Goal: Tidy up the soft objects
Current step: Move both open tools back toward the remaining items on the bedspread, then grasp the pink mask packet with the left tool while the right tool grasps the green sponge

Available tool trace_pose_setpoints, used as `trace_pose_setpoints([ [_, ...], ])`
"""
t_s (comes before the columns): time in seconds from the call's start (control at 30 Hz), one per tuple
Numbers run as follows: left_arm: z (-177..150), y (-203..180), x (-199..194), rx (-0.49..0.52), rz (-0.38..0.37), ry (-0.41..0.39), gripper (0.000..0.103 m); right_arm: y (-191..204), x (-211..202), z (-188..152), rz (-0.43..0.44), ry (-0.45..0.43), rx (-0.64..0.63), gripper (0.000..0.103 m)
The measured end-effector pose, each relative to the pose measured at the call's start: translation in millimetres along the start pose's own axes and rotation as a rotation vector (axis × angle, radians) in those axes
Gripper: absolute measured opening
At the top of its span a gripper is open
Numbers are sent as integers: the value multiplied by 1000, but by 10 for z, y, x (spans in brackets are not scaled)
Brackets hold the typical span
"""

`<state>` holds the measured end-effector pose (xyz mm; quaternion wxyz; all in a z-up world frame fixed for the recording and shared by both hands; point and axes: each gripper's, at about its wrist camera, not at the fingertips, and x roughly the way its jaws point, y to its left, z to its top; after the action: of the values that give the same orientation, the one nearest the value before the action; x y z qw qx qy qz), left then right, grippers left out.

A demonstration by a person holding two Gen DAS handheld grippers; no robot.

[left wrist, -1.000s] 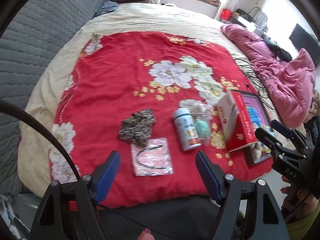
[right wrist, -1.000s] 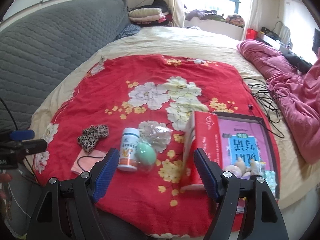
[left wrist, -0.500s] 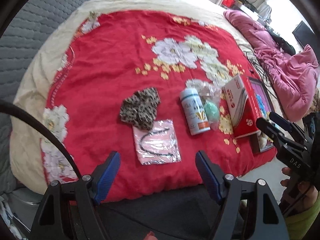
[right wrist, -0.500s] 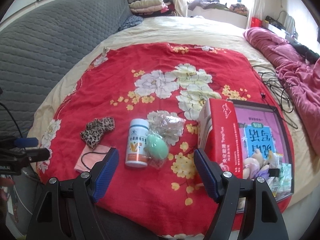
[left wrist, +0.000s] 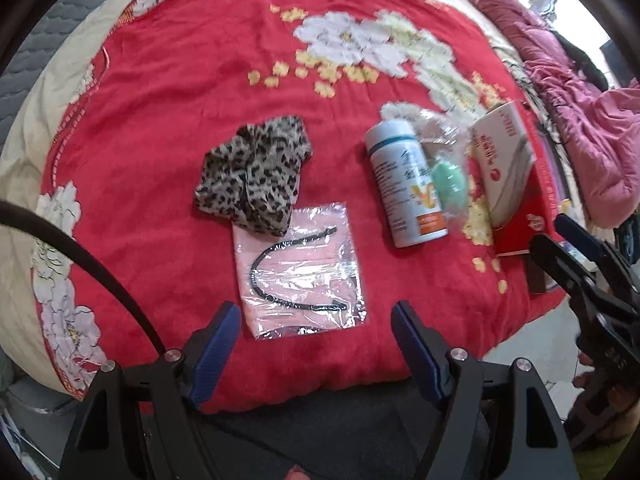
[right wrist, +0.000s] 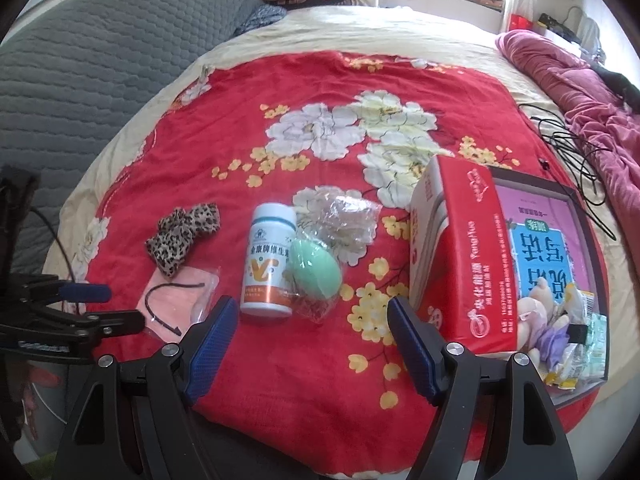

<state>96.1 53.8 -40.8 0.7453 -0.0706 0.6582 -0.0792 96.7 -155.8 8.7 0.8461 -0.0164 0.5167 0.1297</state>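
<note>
On the red flowered blanket lie a leopard-print scrunchie, a clear packet with pink cloth and a black cord, a white bottle and a mint green sponge egg in a plastic bag. My left gripper hovers open just above the near edge of the packet. My right gripper hangs open in front of the bottle and the egg. Nothing is between either pair of fingers.
A red carton stands beside an open box with soft toys and packets inside. A pink duvet and black cables lie to the right. A grey quilted headboard runs along the left.
Both grippers have sunk toward the blanket and tilted further down. The packet and scrunchie now look larger in the left wrist view. Both stay open.
</note>
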Motion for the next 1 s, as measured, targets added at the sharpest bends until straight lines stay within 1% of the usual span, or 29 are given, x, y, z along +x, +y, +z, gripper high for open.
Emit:
trace_pose_setpoints([
  [0.07,6,-2,122,-5,6,21,77,11,53,-13,1,13,-5,78],
  [0.13,9,-13,202,-4,7,25,77,18,111,-22,4,24,-10,78],
  [0.27,37,-12,305,-19,-16,29,77,37,266,-26,-1,52,-21,78],
  [0.37,69,-23,376,-23,-26,30,77,19,383,-10,-27,59,-18,78],
  [0.47,111,-43,454,-23,-15,46,77,-31,479,32,-45,61,6,78],
  [0.57,145,-38,519,-24,0,54,77,-92,615,88,-68,84,28,78],
  [0.67,163,-23,582,-29,5,66,77,-126,749,136,-66,104,27,78],
  [0.93,224,0,658,-36,12,81,77,-92,959,227,-51,121,2,78],
  [1.0,242,1,672,-33,15,84,77,-89,996,244,-25,117,15,71],
])
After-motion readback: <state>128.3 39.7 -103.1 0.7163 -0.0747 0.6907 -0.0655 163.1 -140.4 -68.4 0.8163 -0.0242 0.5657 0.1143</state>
